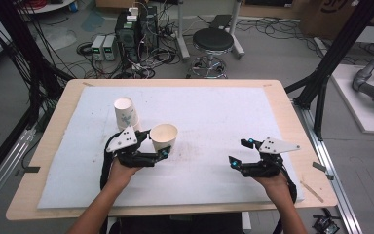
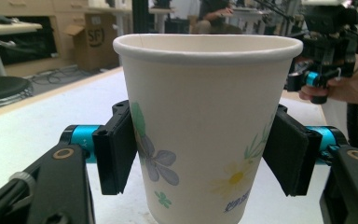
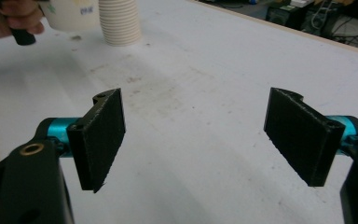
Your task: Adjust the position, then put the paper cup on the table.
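Left gripper (image 2: 200, 154): clasped the flowered paper cup (image 2: 207, 126), a pad on each side.
Cup: stood upright just right of the cup stack (image 1: 126, 113), inside the white mat (image 1: 214, 112).
Right gripper (image 3: 196, 135): jaws spread, nothing between, over bare mat well right of the stack.

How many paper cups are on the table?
2 that I can count: one flowered paper cup between the left claw's pads, and a stack of paper cups just behind it, whose nested cups can't be counted.
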{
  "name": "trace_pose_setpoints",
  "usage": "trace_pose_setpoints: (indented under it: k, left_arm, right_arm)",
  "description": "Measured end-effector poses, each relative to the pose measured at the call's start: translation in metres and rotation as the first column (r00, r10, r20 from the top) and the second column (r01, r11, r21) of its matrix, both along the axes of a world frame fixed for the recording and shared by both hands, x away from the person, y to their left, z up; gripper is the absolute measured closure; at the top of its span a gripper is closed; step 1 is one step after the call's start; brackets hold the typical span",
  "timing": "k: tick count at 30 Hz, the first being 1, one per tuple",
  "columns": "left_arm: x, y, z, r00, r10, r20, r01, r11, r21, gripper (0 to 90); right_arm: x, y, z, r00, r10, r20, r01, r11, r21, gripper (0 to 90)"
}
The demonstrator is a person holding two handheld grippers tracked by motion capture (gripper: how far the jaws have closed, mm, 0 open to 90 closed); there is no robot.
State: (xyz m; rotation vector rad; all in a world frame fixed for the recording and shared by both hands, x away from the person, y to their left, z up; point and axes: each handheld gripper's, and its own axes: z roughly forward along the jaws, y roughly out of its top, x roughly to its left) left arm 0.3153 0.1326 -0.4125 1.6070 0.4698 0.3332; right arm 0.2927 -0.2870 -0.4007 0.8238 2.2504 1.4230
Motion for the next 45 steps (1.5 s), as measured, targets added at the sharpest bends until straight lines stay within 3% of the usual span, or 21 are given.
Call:
trace_pose_setpoints:
  k: [5,19,22,27,36,45]
  left_arm:
    - [0.001,0.005,0.000,0.9998,0.020,0.002,-0.020,0.9998,-0.008,32.1]
    - [0.009,0.004,-0.001,0.9982,0.060,0.006,-0.060,0.9982,0.001,31.2]
    - [0.015,0.000,0.000,0.9979,0.065,0.007,-0.065,0.9979,0.006,31.2]
    - [0.032,-0.012,0.006,0.9974,0.071,-0.014,-0.071,0.9971,-0.026,31.2]
    - [0.058,-0.056,-0.001,0.9967,0.065,-0.049,-0.062,0.9960,0.064,30.8]
    - [0.072,-0.075,-0.021,0.9898,0.082,-0.116,-0.065,0.9870,0.147,30.3]
  right_arm:
    - [0.000,0.000,0.001,0.9995,-0.020,0.026,0.020,1.000,-0.005,20.8]
    - [-0.004,-0.003,0.001,0.9989,-0.036,0.032,0.036,0.999,-0.013,20.9]
    - [-0.003,-0.003,0.001,0.9987,-0.038,0.032,0.039,0.999,-0.015,21.0]
    - [-0.004,-0.003,0.001,0.9988,-0.039,0.029,0.040,0.999,-0.014,21.0]
    - [-0.007,-0.008,0.001,0.9988,-0.036,0.032,0.036,0.999,-0.012,21.0]
    - [-0.007,-0.009,0.002,0.9988,-0.032,0.038,0.032,0.999,-0.010,21.0]
